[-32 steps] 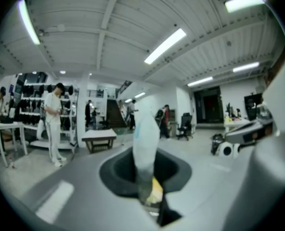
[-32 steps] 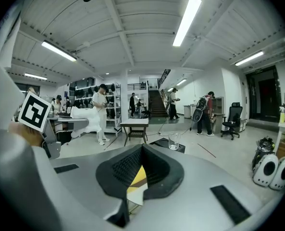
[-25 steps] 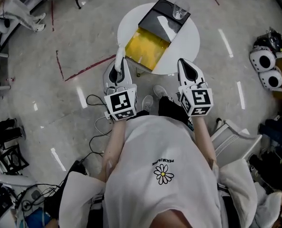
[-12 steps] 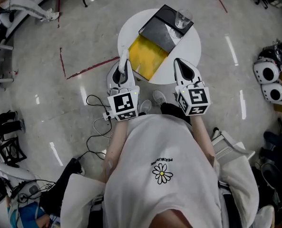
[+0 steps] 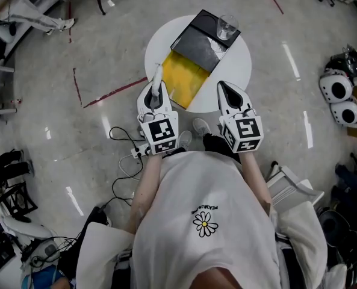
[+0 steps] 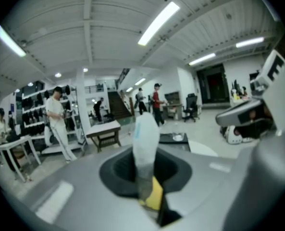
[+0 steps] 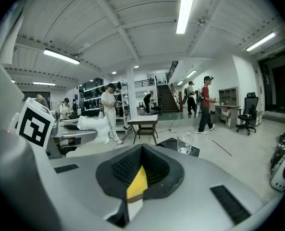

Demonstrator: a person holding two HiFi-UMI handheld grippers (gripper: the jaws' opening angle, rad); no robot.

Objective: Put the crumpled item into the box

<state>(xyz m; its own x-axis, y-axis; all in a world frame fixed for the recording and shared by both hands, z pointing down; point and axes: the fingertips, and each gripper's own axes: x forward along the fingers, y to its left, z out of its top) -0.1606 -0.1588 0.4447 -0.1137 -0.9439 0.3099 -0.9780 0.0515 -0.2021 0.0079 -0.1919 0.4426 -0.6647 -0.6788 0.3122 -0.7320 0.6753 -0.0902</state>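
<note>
On the left, our left hand-held gripper (image 5: 155, 94) is clamped on the lower end of the white crumpled item (image 5: 158, 76). The item stands up out of the jaws, near the edge of the round white counter (image 5: 238, 71), and it is not yet over the box. We think the grip is small, so the item could slip and fall to the floor before it reaches the open box with the yellow inside (image 5: 187, 77). It could also cling to one pad when the jaws open.

The near corner of the box seems to lie at the counter's edge, so a push from the hand-held gripper could shift it. On the black lid (image 5: 196, 41) stands a clear drinking glass (image 5: 226, 26), and a wide reach could knock it over. Our right hand-held gripper (image 5: 222, 86) has its jaws together and holds nothing.

The left gripper view is blurred, so we cannot tell the item's material or how much of it sits between the pads. We also cannot tell how deep the box is, or whether the glass holds anything.
</note>
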